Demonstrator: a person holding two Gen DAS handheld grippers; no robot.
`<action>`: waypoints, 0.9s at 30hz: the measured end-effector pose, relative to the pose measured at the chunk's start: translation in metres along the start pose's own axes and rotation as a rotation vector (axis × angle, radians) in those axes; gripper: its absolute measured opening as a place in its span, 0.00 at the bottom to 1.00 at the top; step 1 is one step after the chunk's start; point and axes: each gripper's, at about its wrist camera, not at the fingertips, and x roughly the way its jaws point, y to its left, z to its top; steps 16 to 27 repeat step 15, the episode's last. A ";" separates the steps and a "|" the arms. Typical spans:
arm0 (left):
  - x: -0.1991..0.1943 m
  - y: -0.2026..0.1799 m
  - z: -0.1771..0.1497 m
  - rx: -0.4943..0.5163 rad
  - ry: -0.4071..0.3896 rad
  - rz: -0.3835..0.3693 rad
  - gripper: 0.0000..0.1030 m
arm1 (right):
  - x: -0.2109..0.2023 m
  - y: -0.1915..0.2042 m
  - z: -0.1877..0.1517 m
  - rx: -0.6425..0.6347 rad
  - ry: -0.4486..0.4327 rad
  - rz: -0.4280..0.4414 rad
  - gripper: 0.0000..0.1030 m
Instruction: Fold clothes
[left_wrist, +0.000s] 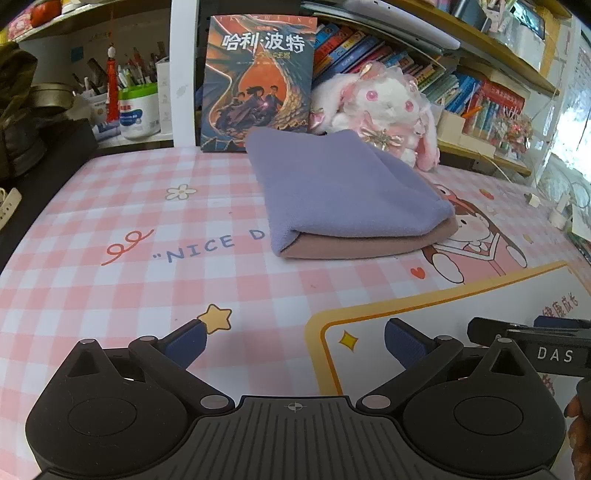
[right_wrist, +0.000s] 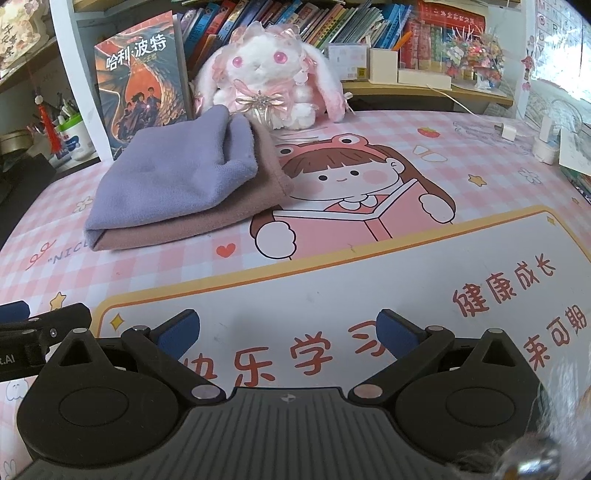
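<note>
While folded cloths (left_wrist: 347, 199) lie stacked on mat (left_wrist: 110, 295), purple over brown, L gripper (left_wrist: 295, 341) & R gripper (right_wrist: 288, 332) both spread, empty, well apart from stack.

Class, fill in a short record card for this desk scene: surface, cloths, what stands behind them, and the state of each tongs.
surface: pink checked desk mat
cloths: folded purple cloth lying on a folded brown cloth
behind: Harry Potter book, white plush rabbit
left tongs: open, empty, apart from the cloths
right tongs: open, empty
</note>
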 end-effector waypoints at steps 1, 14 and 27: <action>0.000 0.000 0.000 -0.001 -0.001 0.002 1.00 | 0.000 0.000 0.000 0.000 -0.001 0.000 1.00; -0.004 -0.001 -0.001 -0.007 -0.006 0.000 1.00 | -0.004 -0.001 -0.002 -0.003 -0.006 0.000 1.00; -0.005 -0.001 -0.001 -0.007 -0.007 0.000 1.00 | -0.004 -0.001 -0.002 -0.003 -0.007 0.001 1.00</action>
